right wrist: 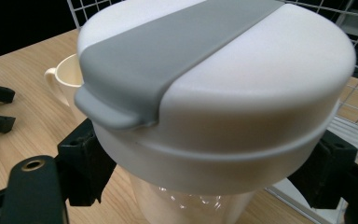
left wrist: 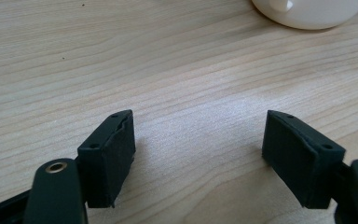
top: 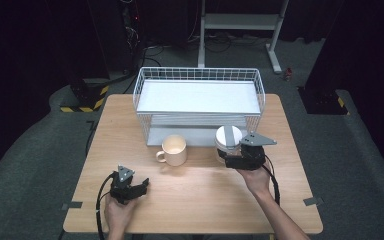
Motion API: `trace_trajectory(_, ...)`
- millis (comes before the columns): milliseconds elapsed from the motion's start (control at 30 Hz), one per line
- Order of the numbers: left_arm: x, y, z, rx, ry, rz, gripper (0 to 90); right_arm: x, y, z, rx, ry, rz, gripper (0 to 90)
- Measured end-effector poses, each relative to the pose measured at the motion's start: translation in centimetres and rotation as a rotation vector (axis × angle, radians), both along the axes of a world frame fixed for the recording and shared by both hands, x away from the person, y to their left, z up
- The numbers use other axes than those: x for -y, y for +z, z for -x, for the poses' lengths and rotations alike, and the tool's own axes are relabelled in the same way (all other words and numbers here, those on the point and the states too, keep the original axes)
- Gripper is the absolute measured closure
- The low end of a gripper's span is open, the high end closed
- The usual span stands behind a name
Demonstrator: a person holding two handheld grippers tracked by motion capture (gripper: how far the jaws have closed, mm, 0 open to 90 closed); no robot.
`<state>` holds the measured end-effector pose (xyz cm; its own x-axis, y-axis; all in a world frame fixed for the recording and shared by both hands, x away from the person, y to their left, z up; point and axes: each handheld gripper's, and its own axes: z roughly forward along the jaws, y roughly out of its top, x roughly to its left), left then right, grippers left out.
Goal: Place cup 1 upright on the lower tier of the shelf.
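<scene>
A clear jar [top: 228, 137] with a white lid and a grey strap across the top stands in front of the wire basket, right of the mug. My right gripper [top: 228, 156] is shut on it, one pad on each side of the clear body just under the lid. In the right gripper view the jar's lid [right wrist: 242, 93] looms close over the right gripper [right wrist: 205, 179]. A cream mug [top: 174, 150] stands mid-table with its handle to the left. My left gripper [top: 141, 187] rests low at the near left, open, with bare wood between its pads [left wrist: 109, 158].
A white wire basket [top: 198, 75] with a flat white shelf stands at the table's far middle, just behind the jar and mug. The mug's base [left wrist: 307, 11] lies ahead of the left gripper [left wrist: 198, 154]. Bare wooden tabletop [top: 200, 195] lies between the hands.
</scene>
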<state>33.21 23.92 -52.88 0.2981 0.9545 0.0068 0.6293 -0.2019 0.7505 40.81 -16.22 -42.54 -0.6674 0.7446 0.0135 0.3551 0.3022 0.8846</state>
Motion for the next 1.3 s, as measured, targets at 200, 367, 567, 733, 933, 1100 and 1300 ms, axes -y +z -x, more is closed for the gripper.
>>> trace_trajectory(200,0.0,0.0,0.0,0.000,0.000,0.000,25.9,-0.4,0.1,-0.7,-0.002,-0.007,0.012,18.7)
trace_trajectory(367,0.0,0.0,0.0,0.000,0.000,0.001,25.9,-0.7,0.2,-1.3,-0.005,-0.010,0.004,18.7)
trace_trajectory(567,0.0,0.0,0.0,-0.002,-0.001,0.001,25.9,-1.0,0.0,-2.0,-0.021,-0.018,0.012,18.7)
trace_trajectory(733,0.0,0.0,0.0,-0.002,-0.001,0.000,25.9,-1.1,-0.5,-2.9,-0.032,-0.035,0.007,18.6)
trace_trajectory(933,0.0,0.0,0.0,-0.004,-0.003,-0.002,25.9,-1.5,-0.5,-3.8,-0.028,-0.048,0.014,18.7)
trace_trajectory(1100,0.0,0.0,0.0,-0.001,0.001,0.002,26.1,-1.7,-0.8,-4.1,-0.030,-0.064,0.010,18.7)
trace_trajectory(1300,0.0,0.0,0.0,-0.003,-0.001,0.000,26.1,-1.9,-1.4,-4.7,-0.034,-0.080,0.018,18.7)
